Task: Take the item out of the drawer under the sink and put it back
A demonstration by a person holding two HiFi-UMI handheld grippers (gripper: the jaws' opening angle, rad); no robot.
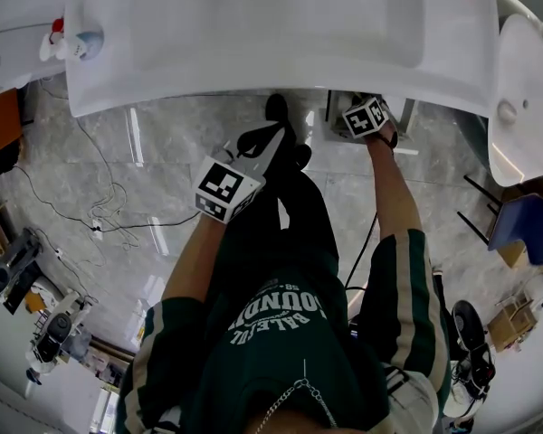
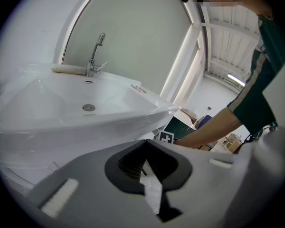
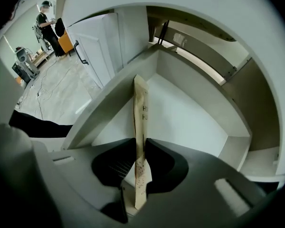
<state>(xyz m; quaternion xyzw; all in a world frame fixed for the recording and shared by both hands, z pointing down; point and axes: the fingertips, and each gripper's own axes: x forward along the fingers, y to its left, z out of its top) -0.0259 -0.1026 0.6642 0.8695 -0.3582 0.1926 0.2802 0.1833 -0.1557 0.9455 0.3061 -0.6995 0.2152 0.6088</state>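
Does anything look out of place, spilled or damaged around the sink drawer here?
Nothing stands out. The drawer is open, and the right gripper pinches a thin tan packet edge-on over it. Loose cables trail across the floor beside the sink.

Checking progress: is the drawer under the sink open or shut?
Open: drawer interior shows behind the packet the right gripper holds.

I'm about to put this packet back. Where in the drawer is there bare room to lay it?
The drawer shows a bare floor between its left and right walls, back to the far corner; nothing lies there. The packet is clamped edge-on in the right gripper, whose body hides the near end. Nowhere visible is crowded.
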